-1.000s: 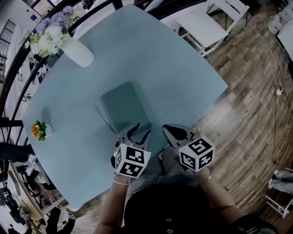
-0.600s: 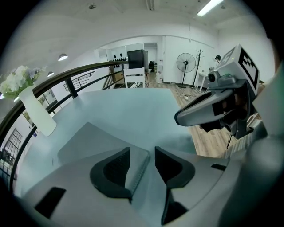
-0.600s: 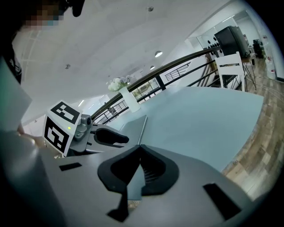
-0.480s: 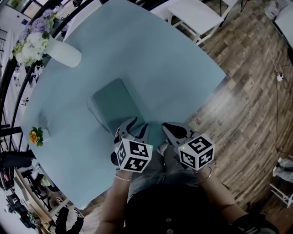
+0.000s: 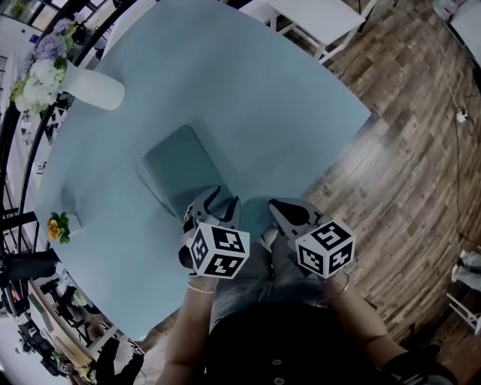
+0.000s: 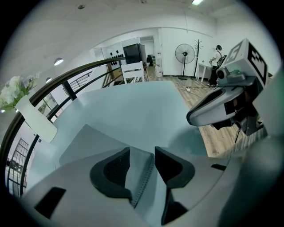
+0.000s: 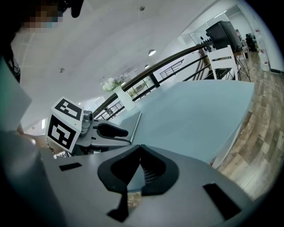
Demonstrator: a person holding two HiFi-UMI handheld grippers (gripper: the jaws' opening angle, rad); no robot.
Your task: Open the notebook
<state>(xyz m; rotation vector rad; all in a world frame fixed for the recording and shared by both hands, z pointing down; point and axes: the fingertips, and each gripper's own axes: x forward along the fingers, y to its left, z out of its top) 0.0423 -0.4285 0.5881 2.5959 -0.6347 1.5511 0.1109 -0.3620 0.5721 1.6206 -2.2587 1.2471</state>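
Observation:
A closed teal notebook (image 5: 176,167) lies on the pale blue table (image 5: 248,98), its near corner toward me. My left gripper (image 5: 218,204) stands open over that near corner. In the left gripper view the notebook's stitched cover edge (image 6: 141,175) runs between the two parted jaws of the left gripper (image 6: 142,156), and whether they touch it I cannot tell. My right gripper (image 5: 284,212) hovers at the table's near edge, right of the notebook, shut with nothing in it. In the right gripper view the tips of the right gripper (image 7: 141,148) meet, and the notebook (image 7: 133,122) shows beyond the left gripper (image 7: 95,133).
A white vase of flowers (image 5: 79,86) stands at the table's far left, and a small orange flower (image 5: 57,225) sits at the left edge. Wooden floor (image 5: 406,173) lies right of the table. A white table (image 5: 316,15) stands beyond the far edge.
My left gripper has edged forward over the notebook's near corner, still open. The right gripper has hardly moved. The head view has shifted a little.

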